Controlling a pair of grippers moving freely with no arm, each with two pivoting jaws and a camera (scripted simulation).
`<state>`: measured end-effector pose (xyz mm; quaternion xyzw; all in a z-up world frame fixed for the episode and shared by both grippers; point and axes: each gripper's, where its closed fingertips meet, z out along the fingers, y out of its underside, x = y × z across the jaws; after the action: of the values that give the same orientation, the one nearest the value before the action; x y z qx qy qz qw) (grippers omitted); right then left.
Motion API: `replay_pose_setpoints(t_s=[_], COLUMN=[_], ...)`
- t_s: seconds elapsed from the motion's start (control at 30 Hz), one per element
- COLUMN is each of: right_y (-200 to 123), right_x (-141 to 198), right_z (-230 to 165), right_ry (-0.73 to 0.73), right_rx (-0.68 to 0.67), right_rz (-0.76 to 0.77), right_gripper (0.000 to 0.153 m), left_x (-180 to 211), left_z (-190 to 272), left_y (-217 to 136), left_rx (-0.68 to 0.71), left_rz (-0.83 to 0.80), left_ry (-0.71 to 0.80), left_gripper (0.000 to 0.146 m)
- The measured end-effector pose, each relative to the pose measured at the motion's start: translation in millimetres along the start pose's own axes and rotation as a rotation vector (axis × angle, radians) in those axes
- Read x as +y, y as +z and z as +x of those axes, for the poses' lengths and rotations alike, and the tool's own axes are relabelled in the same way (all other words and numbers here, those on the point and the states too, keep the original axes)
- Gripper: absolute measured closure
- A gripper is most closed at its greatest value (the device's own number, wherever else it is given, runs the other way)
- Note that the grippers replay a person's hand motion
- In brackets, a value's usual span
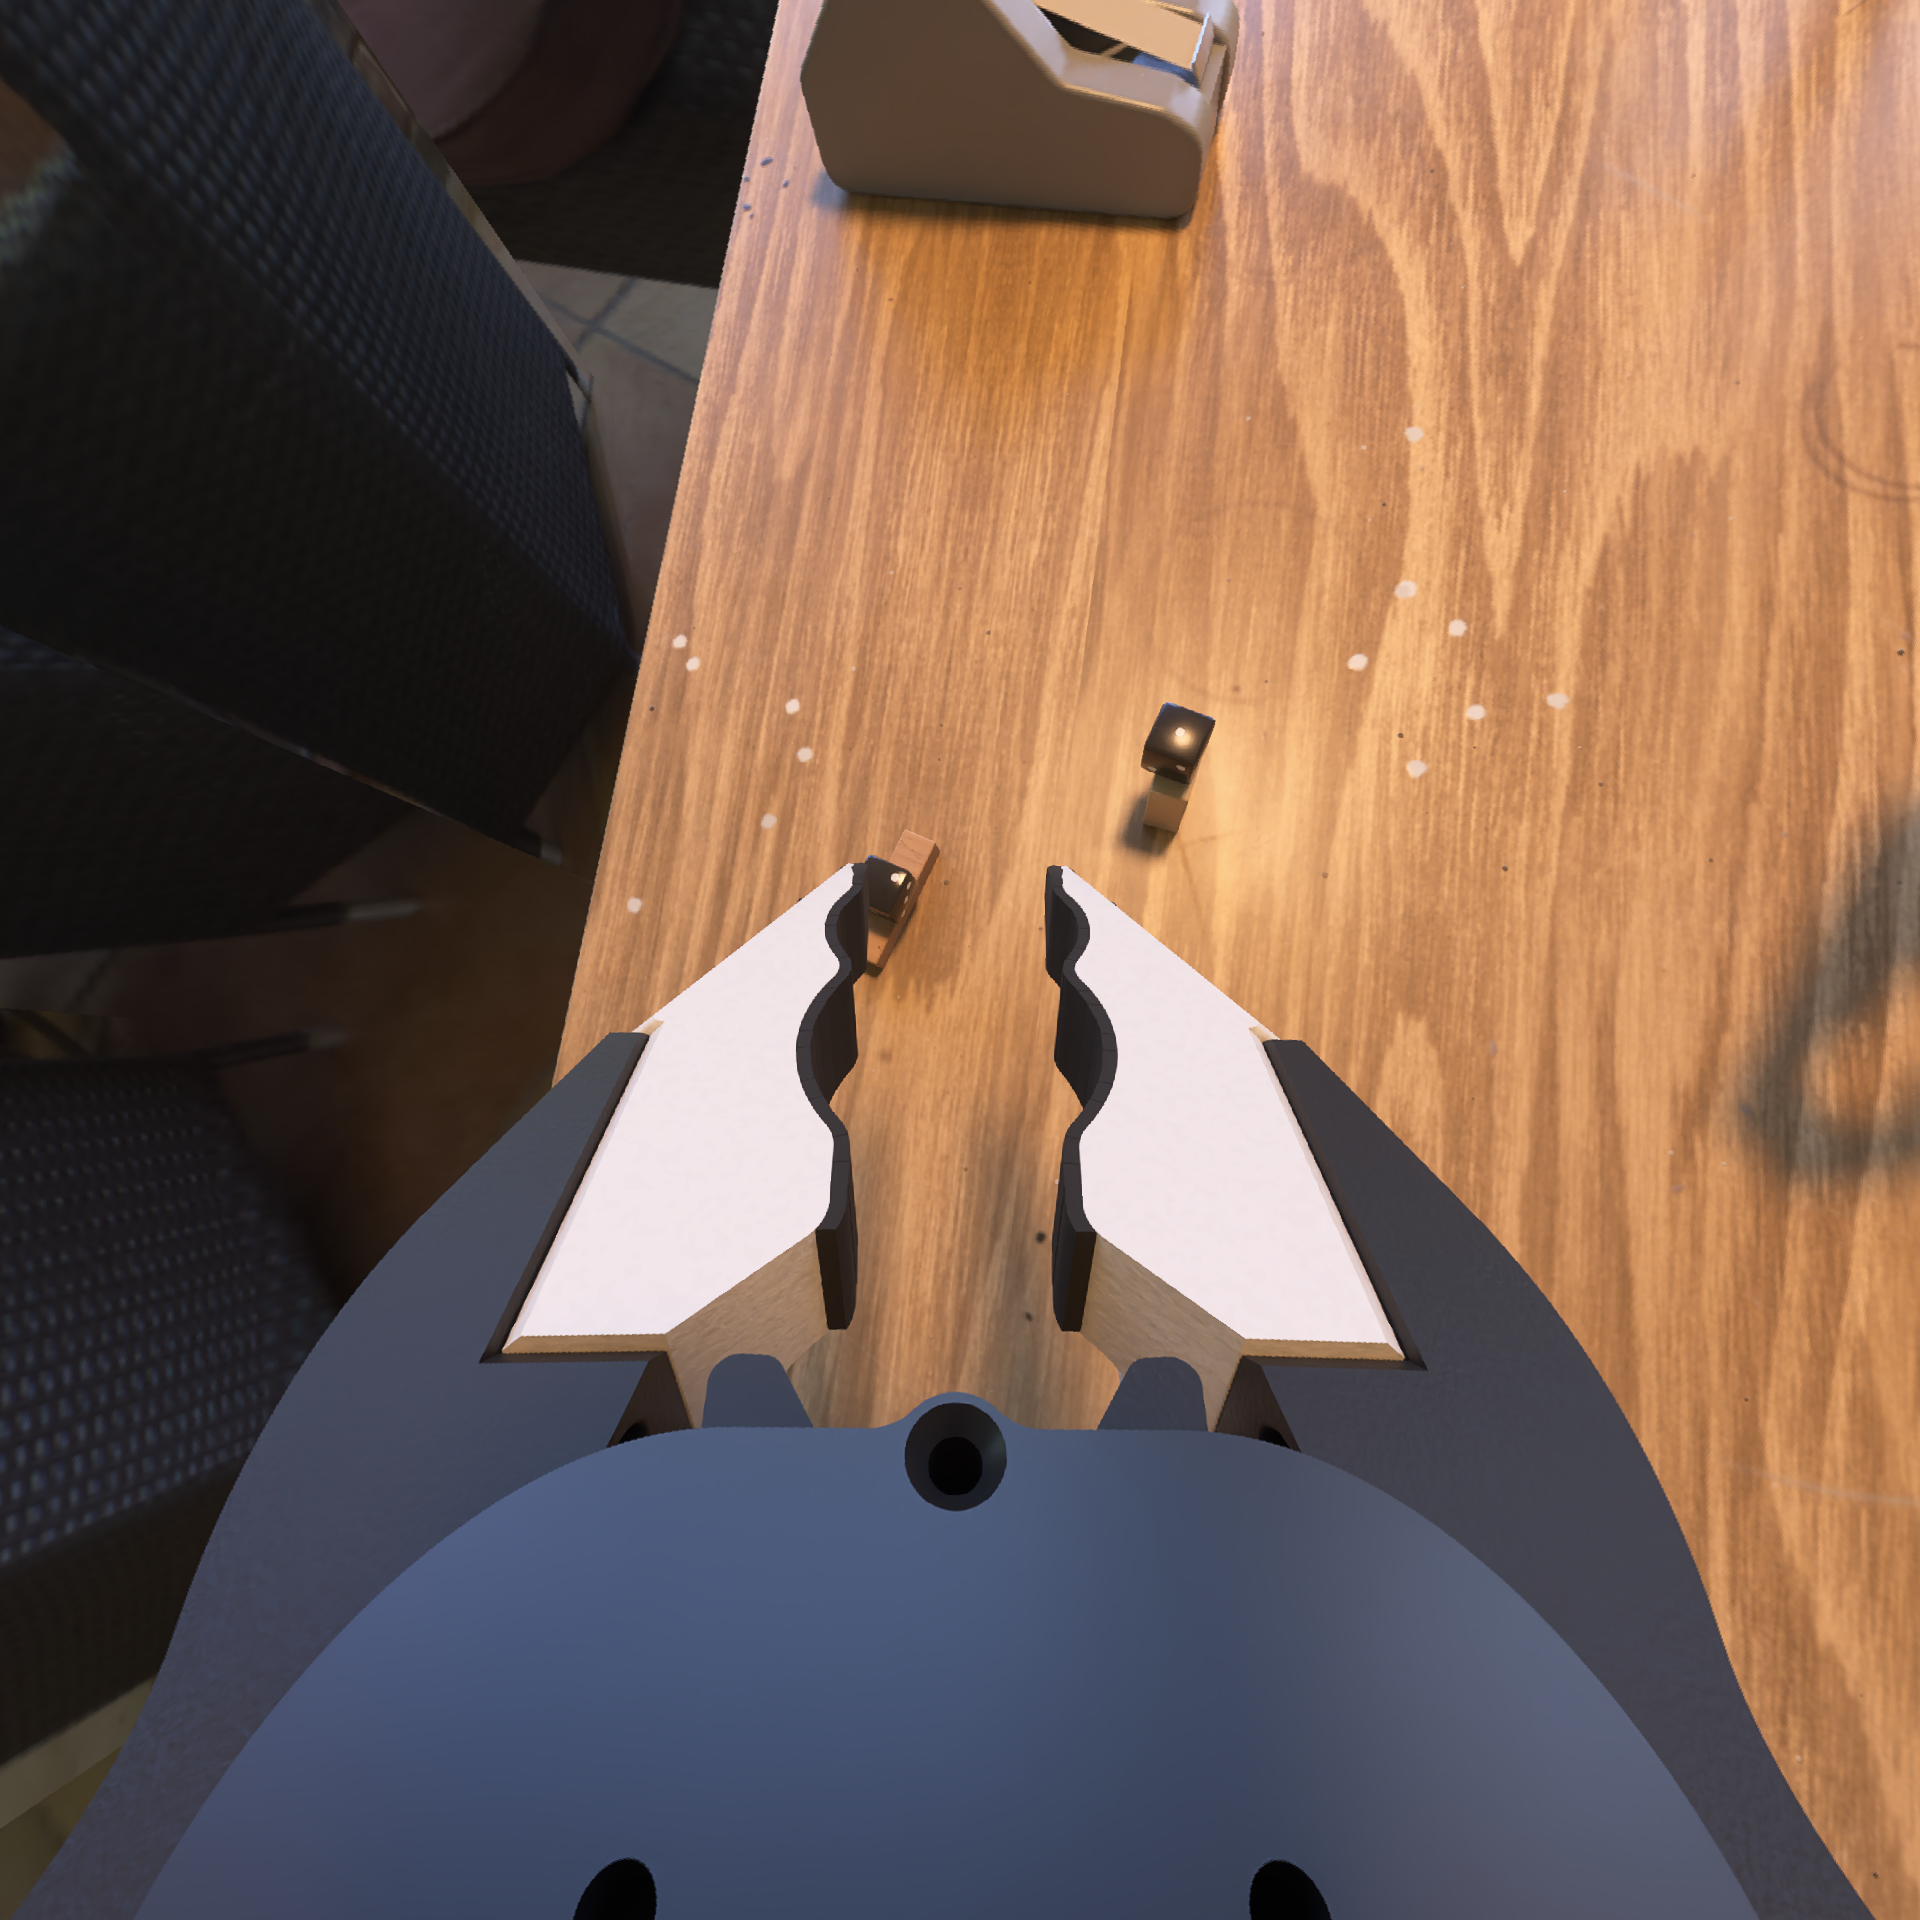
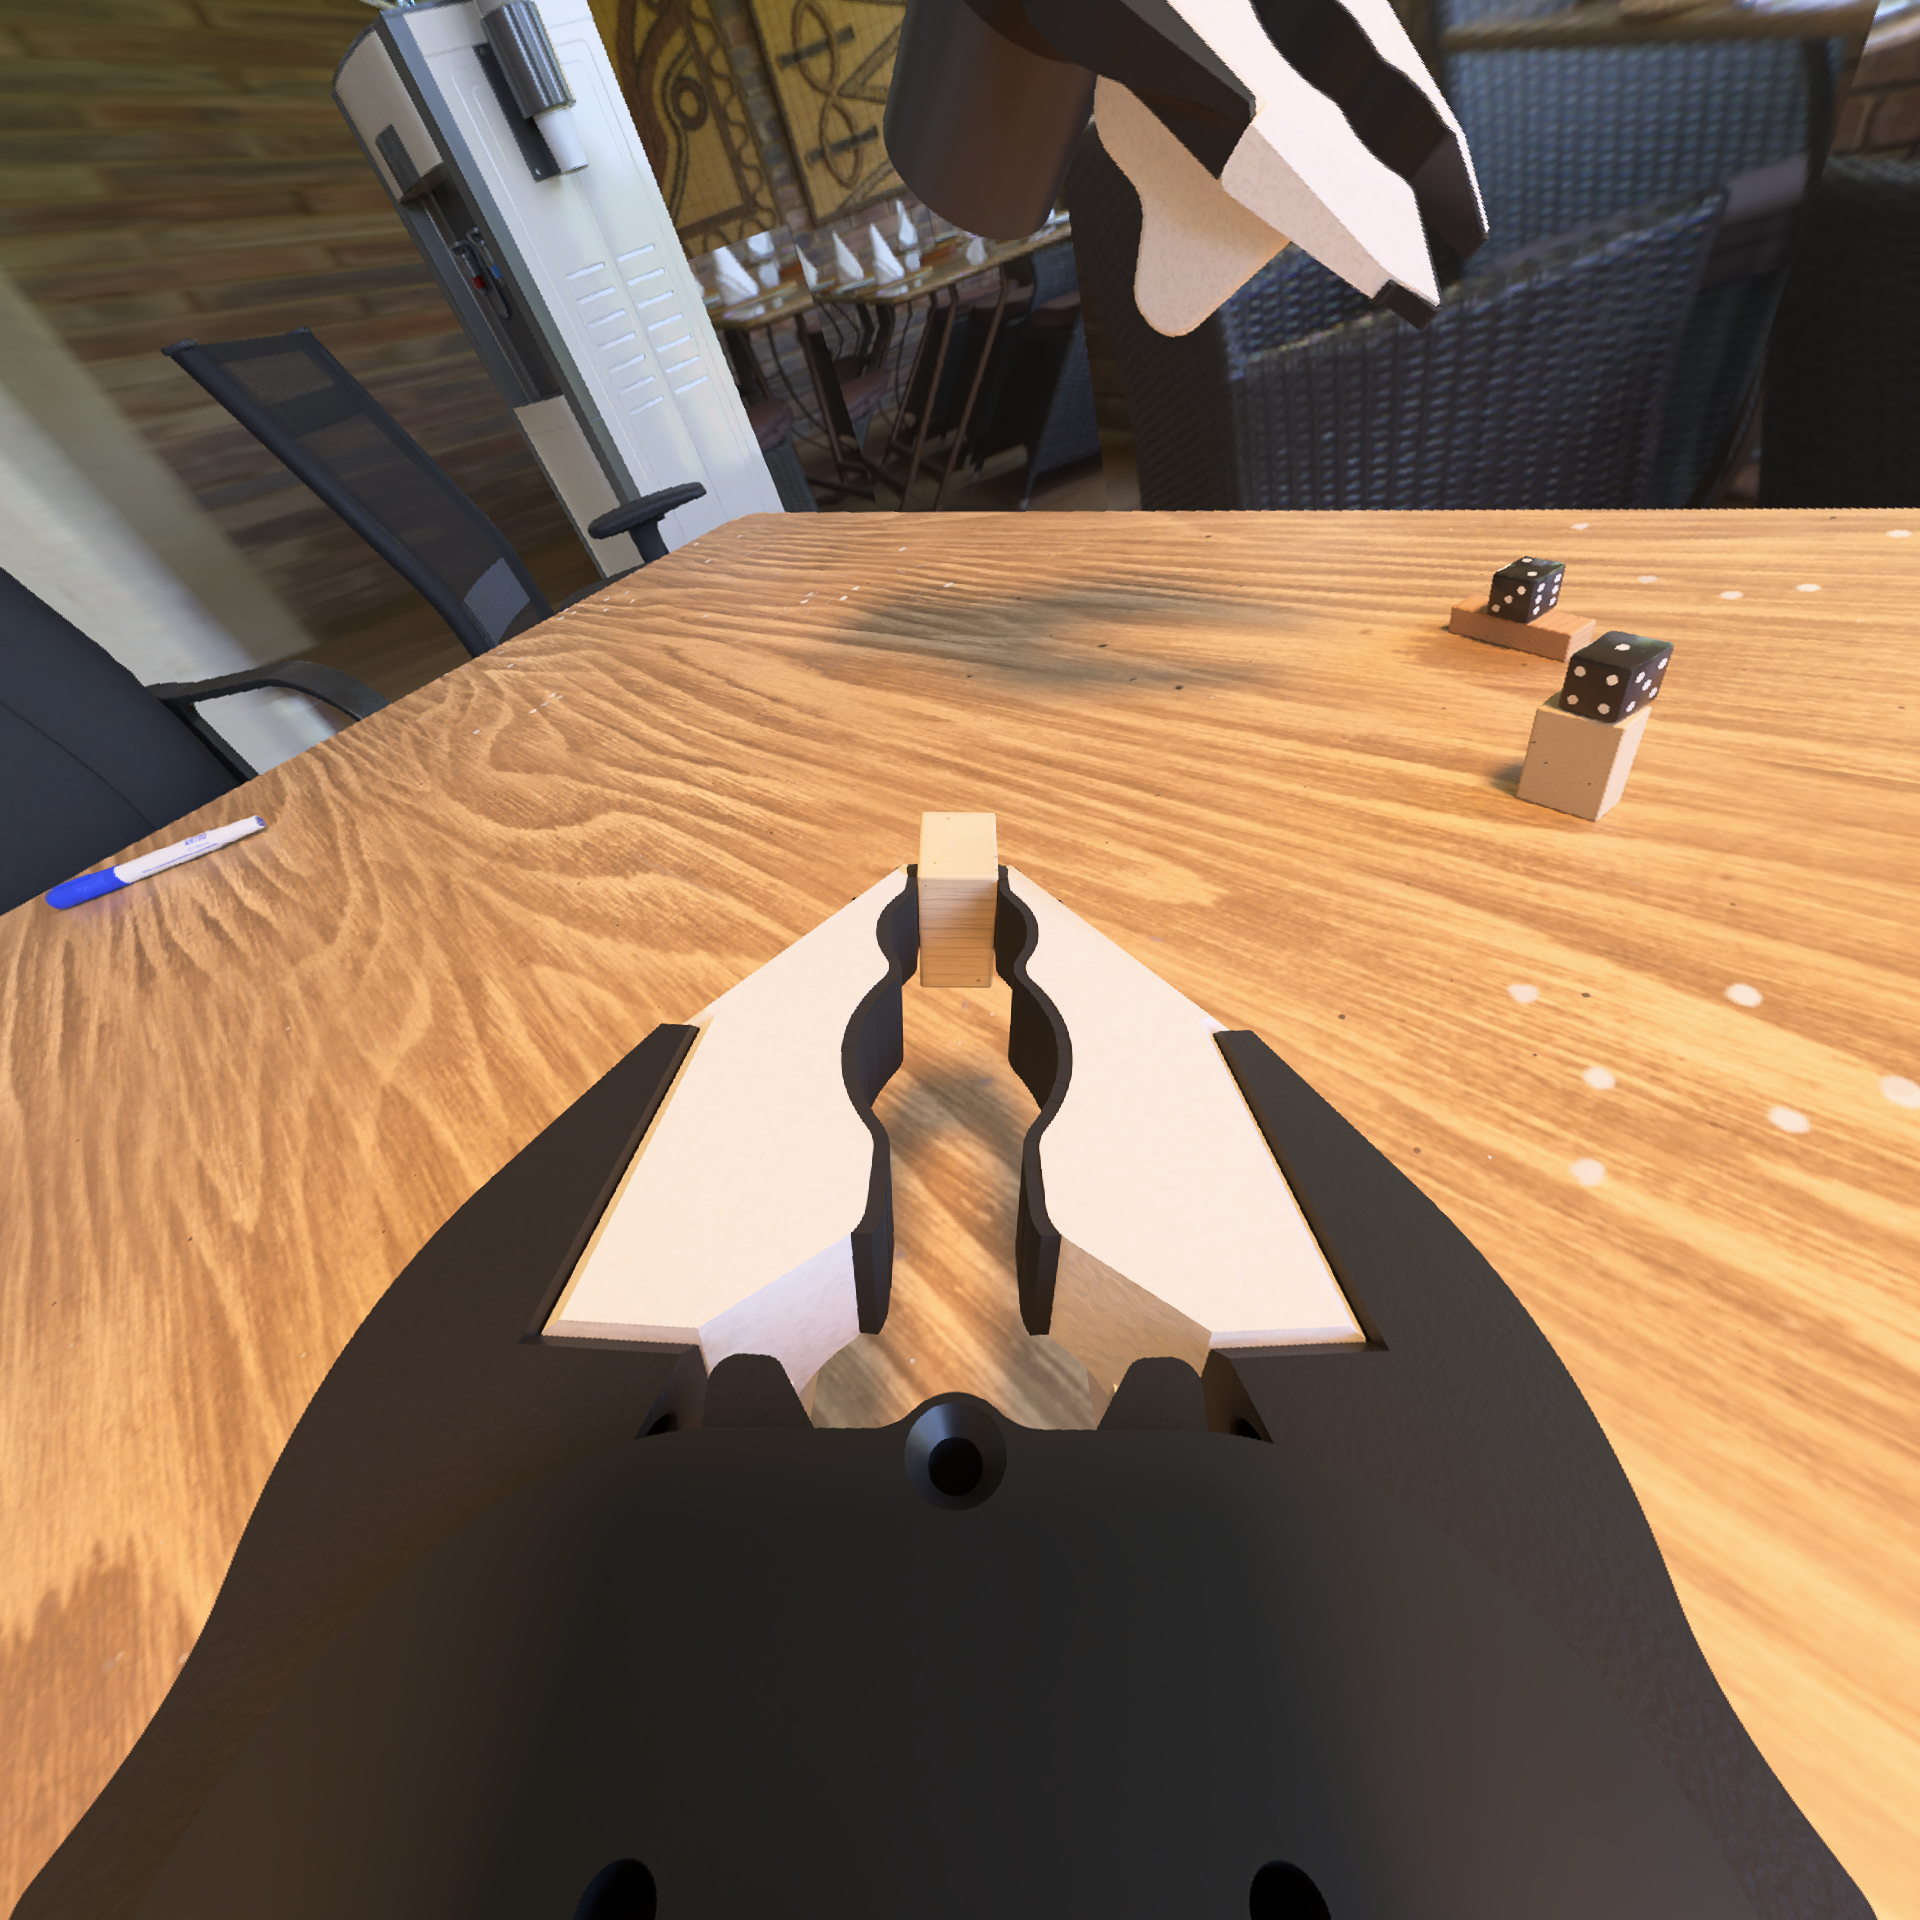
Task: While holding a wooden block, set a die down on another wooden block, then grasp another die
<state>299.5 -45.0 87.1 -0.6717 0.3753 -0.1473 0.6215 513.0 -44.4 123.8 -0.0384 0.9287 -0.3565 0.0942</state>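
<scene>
Our left gripper (image 1: 951, 883) hangs high with fingers spread, empty; our right gripper (image 2: 956, 883) is clamped, aimed twelve o'clock.

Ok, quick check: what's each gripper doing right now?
Left gripper: open, holding nothing, above the table.
Right gripper: closed on a pale wooden block.

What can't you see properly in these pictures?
- Left wrist view: the die on the flat brown block is partly hidden by the left gripper finger.
- Left wrist view: the tape dispenser is cut off by the top edge.
- Left wrist view: both dice's spots are too small to count.
</scene>
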Motion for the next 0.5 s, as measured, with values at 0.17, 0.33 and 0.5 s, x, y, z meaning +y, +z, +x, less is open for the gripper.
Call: replay_pose_setpoints(t_s=[0.17, 0.33, 0.5], right_y=[0.1, 0.2, 0.5], right_x=[0.0, 0.2, 0.5], right_z=[0.1, 0.1, -0.3], right_ry=[0.0, 0.001, -0.001], right_rx=[0.0, -0.001, -0.003], right_rz=[0.0, -0.002, -0.004], right_gripper=[0.14, 0.14, 0.14], left_x=[-1.1, -7.1, -3.5], left_z=[-2.2, -16.1, -25.7], left_y=[-1.1, -8.5, -10.3], left_rx=[-0.012, -0.078, -0.133], left_rz=[0.006, 0.041, 0.04], left_ry=[0.005, 0.007, 0.012], left_gripper=[0.112, 0.113, 0.113])
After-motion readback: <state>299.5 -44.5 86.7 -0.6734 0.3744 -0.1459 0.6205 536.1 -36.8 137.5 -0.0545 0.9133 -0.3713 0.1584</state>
